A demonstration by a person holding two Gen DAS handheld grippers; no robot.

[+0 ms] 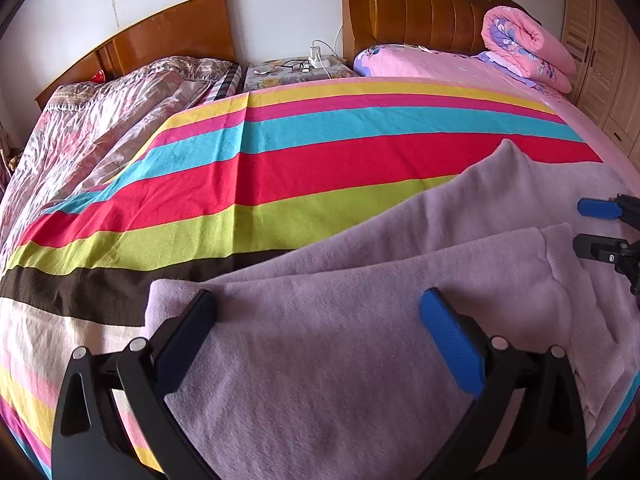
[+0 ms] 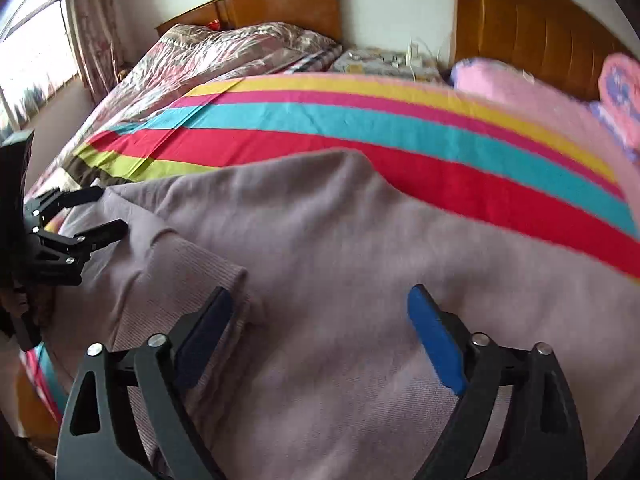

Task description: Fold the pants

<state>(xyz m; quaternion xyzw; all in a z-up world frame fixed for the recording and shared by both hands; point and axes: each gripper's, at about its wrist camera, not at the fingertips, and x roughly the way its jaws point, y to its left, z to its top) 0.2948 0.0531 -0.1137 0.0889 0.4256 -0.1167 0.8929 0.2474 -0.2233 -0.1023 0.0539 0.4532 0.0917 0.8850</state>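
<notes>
Left wrist view: pants (image 1: 340, 340) lie partly folded on the striped bed (image 1: 280, 160). Left gripper (image 1: 320, 320) and right gripper (image 2: 320, 320) gape empty above them; next likely needs an edge pinched.

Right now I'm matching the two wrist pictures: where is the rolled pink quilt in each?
Left wrist view: rolled pink quilt sits upper right, against the dark wooden headboard.
Right wrist view: far right edge, blurred and partly cut off.
Shared landmark: the cluttered nightstand between the two beds.
</notes>
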